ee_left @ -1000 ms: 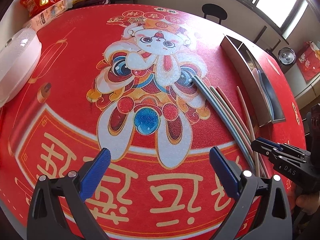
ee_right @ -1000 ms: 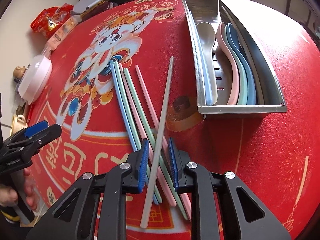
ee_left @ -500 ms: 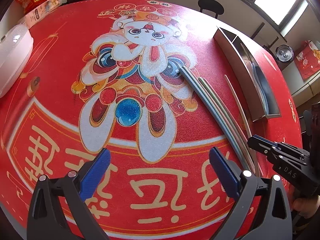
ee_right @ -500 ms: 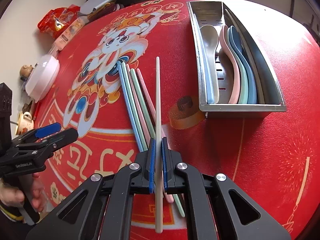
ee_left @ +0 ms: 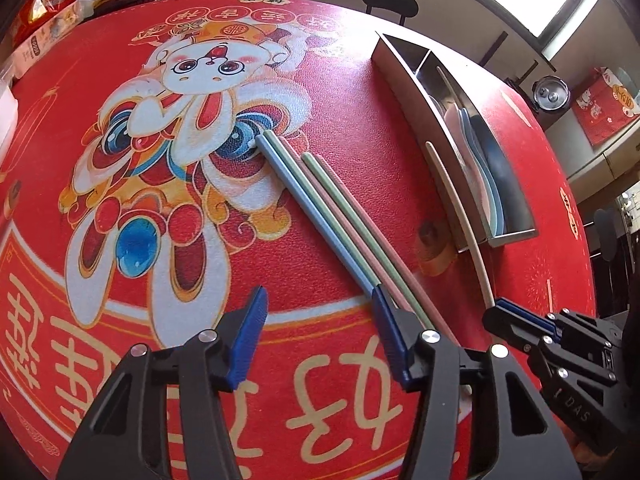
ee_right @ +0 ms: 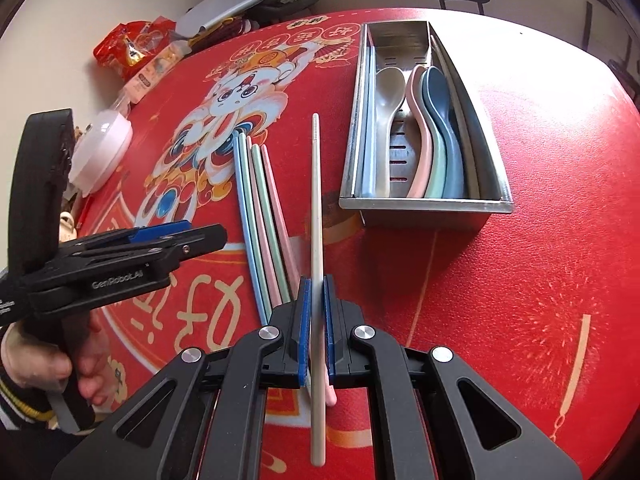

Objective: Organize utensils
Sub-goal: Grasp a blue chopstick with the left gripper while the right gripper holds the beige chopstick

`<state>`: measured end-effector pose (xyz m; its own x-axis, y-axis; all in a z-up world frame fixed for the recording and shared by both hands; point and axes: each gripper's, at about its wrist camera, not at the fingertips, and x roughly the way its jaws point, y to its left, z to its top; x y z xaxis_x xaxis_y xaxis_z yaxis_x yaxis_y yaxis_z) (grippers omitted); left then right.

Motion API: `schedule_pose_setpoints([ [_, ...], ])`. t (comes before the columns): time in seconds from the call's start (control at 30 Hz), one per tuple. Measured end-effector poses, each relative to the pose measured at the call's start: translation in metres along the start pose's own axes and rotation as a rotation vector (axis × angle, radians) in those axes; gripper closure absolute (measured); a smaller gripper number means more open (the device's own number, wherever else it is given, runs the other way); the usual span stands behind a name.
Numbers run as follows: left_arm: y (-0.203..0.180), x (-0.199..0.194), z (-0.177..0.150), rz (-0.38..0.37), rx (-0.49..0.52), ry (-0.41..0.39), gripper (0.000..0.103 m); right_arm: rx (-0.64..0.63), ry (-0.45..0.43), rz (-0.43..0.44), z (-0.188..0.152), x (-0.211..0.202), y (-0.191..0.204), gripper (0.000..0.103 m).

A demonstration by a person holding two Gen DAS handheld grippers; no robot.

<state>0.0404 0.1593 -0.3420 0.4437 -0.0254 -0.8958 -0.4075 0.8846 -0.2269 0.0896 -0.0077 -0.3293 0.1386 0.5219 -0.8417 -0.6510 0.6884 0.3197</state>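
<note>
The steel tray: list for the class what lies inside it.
Inside the steel tray: a grey spoon, pink, green and blue spoons nested together, and chopsticks along both walls. The spoons cover much of the slotted floor.

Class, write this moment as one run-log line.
right gripper: shut on beige chopstick | left gripper: closing, empty | five chopsticks on mat | tray: spoons
</note>
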Motion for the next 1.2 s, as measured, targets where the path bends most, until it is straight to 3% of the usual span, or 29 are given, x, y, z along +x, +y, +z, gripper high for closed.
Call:
schedule_pose_setpoints([
  [0.2,-0.012,0.009,0.002,0.046,0.000,-0.006,0.059,-0.021,-0.026,0.019,0.002,-0.012,-0.008,0.097],
  [0.63,-0.022,0.010,0.000,0.116,-0.022,-0.005,0.065,-0.025,-0.027,0.037,0.001,-0.016,-0.017,0.097],
  [1.2,-0.033,0.018,0.007,0.197,0.027,0.002,0.064,-0.003,-0.036,0.043,-0.001,-0.018,-0.020,0.097],
])
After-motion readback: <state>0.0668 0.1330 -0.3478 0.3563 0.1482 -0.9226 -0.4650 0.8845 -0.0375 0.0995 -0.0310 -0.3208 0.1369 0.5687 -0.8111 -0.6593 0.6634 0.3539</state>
